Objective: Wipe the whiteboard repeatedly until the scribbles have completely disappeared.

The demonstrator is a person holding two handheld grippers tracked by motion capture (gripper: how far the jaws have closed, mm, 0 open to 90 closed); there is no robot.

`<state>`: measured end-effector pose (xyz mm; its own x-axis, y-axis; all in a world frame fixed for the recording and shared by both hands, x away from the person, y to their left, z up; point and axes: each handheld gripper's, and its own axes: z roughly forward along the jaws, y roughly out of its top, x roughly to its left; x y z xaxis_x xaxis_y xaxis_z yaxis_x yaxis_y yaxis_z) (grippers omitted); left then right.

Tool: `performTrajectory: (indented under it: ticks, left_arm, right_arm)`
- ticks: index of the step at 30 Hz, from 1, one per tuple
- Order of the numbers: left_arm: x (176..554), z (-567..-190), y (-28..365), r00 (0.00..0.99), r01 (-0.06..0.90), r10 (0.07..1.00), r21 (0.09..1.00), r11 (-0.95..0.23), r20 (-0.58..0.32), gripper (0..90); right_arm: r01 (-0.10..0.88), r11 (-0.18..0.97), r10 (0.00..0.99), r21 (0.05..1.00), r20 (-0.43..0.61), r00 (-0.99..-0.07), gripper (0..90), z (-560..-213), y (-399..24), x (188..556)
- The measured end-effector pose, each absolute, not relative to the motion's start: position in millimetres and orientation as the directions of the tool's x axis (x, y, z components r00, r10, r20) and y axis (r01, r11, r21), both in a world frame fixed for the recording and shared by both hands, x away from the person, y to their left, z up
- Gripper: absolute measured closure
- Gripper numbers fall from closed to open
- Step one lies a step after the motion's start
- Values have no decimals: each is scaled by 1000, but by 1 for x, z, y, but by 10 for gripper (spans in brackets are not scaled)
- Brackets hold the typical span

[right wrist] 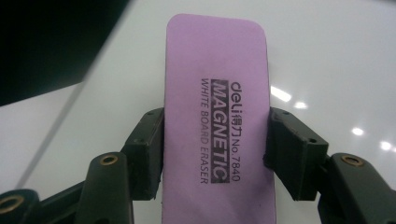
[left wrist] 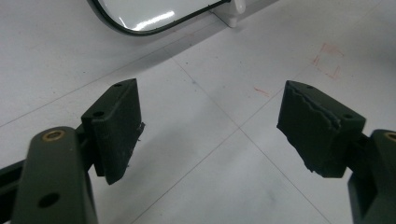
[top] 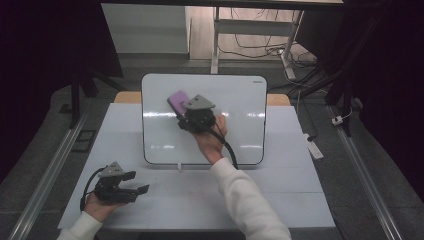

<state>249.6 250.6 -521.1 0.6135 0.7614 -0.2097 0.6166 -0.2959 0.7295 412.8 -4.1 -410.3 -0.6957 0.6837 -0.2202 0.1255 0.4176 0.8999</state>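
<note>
Closest to me in the high view, my left gripper (top: pixel 139 183) rests low at the near left corner of the white table (top: pixel 280 200), held in the left hand (top: pixel 100 206). Its jaws point toward the middle of the table and stand apart with nothing between them. In the left gripper view I see the two black pads (left wrist: pixel 116 128) with only bare tabletop between them. The right-hand pad looks worn and ragged along its edge, and faint red marks (left wrist: pixel 327 58) show on the table beyond it.

Farther out, my right arm in a white sleeve (top: pixel 245 195) stretches forward over the whiteboard (top: pixel 240 140), which stands near the back of the table with a small white foot (top: pixel 178 166) at its lower edge. The lower rim of that board also shows at the top of the left gripper view. My right hand (top: pixel 212 137) holds the right gripper (top: pixel 181 114) over the upper middle of the board.

That gripper is clamped on the eraser (top: pixel 177 101), a purple block whose far end sticks out toward the board's upper left. In the right gripper view the eraser (right wrist: pixel 217 121) runs lengthwise between the jaws, and both pads press on its long sides. Its printed face, reading "MAGNETIC WHITE BOARD ERASER", faces the camera. Behind it lies the glossy white board surface with light reflections. I cannot tell whether the eraser touches the board.

Beyond the table there is grey floor (top: pixel 155 62), a desk frame and loose cables (top: pixel 265 47).
</note>
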Motion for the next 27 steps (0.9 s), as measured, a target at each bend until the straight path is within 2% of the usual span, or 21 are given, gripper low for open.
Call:
performTrajectory:
  ticks: [4, 5, 10, 13, 17, 21, 27]
  left_arm:
    - [250, -522, 251, 615, 618, 760, 728, -297, -212, 224]
    - [250, -522, 251, 615, 618, 760, 728, -297, -212, 224]
    - [250, -522, 251, 613, 619, 761, 729, -294, -214, 224]
    - [250, -521, 251, 614, 618, 760, 729, -295, -214, 224]
    - [250, -521, 251, 616, 617, 759, 728, -298, -211, 224]
    - [250, -521, 250, 617, 616, 759, 729, -300, -208, 224]
    - [250, -521, 251, 615, 616, 760, 731, -295, -212, 224]
  right_arm:
    - [79, 488, 634, 869, -291, -717, 403, -419, 10, 403]
    - [95, 476, 636, 874, -267, -724, 403, -417, 8, 404]
    - [142, 393, 723, 908, -210, -659, 403, -398, -29, 422]
    - [172, 330, 795, 928, -175, -581, 403, -383, -62, 433]
    - [189, 296, 813, 936, -143, -565, 403, -380, -76, 436]
    - [179, 320, 814, 930, -173, -555, 403, -382, -70, 433]
    - [165, 368, 773, 915, -202, -601, 403, -395, -56, 422]
